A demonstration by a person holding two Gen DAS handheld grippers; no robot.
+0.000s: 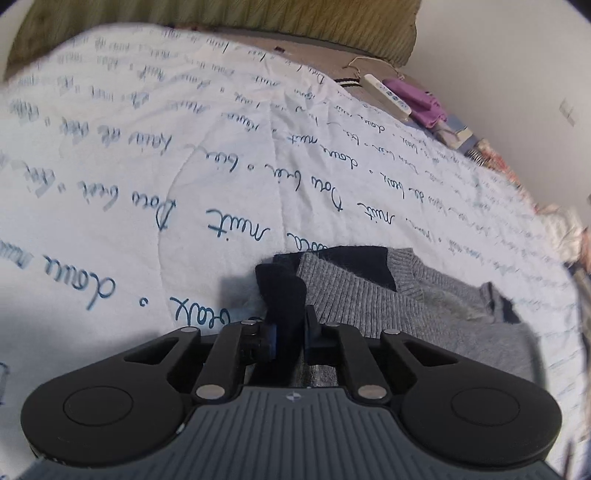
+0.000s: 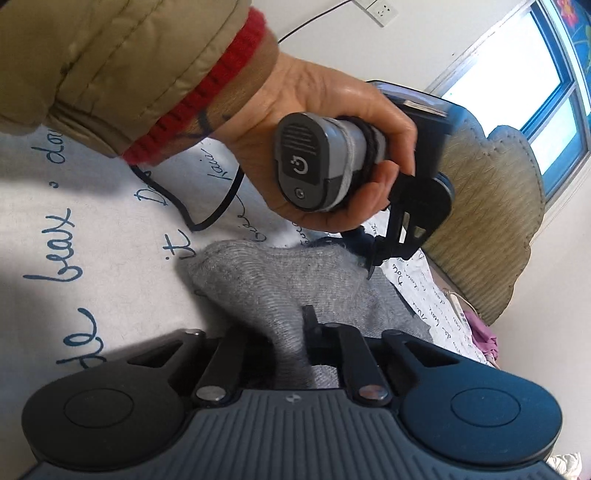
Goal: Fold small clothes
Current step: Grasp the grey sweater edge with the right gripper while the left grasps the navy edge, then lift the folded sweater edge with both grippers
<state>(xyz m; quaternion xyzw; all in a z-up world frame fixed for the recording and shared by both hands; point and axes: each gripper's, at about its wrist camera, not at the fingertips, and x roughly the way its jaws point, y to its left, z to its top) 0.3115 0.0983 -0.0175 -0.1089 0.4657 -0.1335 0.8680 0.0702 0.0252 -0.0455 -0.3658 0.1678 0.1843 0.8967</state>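
Observation:
A small grey knit sweater (image 1: pixel 373 295) with dark navy trim lies on a white quilt with blue script (image 1: pixel 147 166). My left gripper (image 1: pixel 290 325) is shut on the sweater's navy edge, low over the quilt. In the right wrist view the same grey sweater (image 2: pixel 266 280) bunches up between the fingers of my right gripper (image 2: pixel 286 332), which is shut on it. The left gripper (image 2: pixel 373 264) also shows there, held in a hand at the sweater's far edge.
A woven olive cushion (image 1: pixel 221 18) lies at the head of the bed. A white remote (image 1: pixel 388 96) and purple cloth (image 1: pixel 421 99) sit at the far right. A black cable (image 2: pixel 214 210) trails over the quilt. A window (image 2: pixel 535 92) stands beyond.

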